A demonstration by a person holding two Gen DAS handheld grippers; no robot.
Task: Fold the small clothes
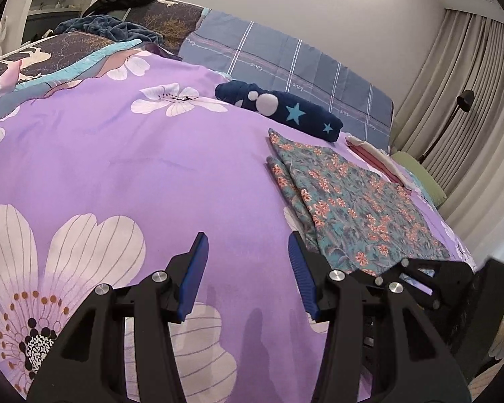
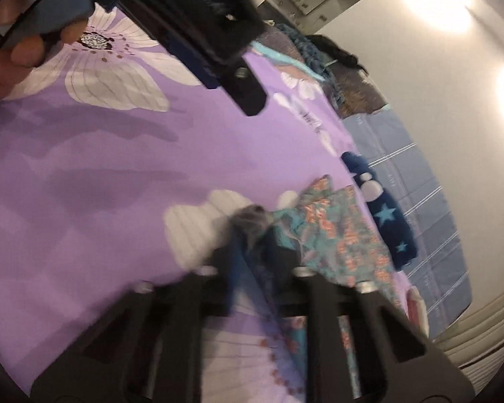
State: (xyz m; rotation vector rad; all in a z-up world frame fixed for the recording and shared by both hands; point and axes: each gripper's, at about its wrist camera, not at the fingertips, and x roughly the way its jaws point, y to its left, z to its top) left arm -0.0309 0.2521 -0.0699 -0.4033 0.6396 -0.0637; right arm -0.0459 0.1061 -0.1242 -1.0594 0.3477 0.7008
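Purple bedspread (image 1: 151,154) with big white flowers covers pretty much the whole bed, with a grey-blue checked sheet (image 1: 285,63) showing at the far end and beige curtains (image 1: 470,100) along the wall. So the teal floral garment (image 1: 352,201) is lying flat on the spread, already folded over at least once, with a second layer peeking out along its left edge. Just past it there's a rolled-up navy piece with stars (image 1: 285,107), and beside that, near the edge of the bed, a small pink and white stack (image 1: 376,154). The left gripper (image 1: 248,268) hangs low over bare bedspread just to the left of the floral garment's near corner, its blue pads apart with nothing between them and not touching the fabric. The right gripper (image 2: 252,235) is down at the garment's near edge, and from its own blurry view the jaws look pinched together on a bunched bit of the floral cloth, which rides up between the fingers. In that same view you can see a hand (image 2: 20,40) wrapped around the left gripper's handle up in the top corner. A dark lamp (image 1: 465,99) stands over by the curtains
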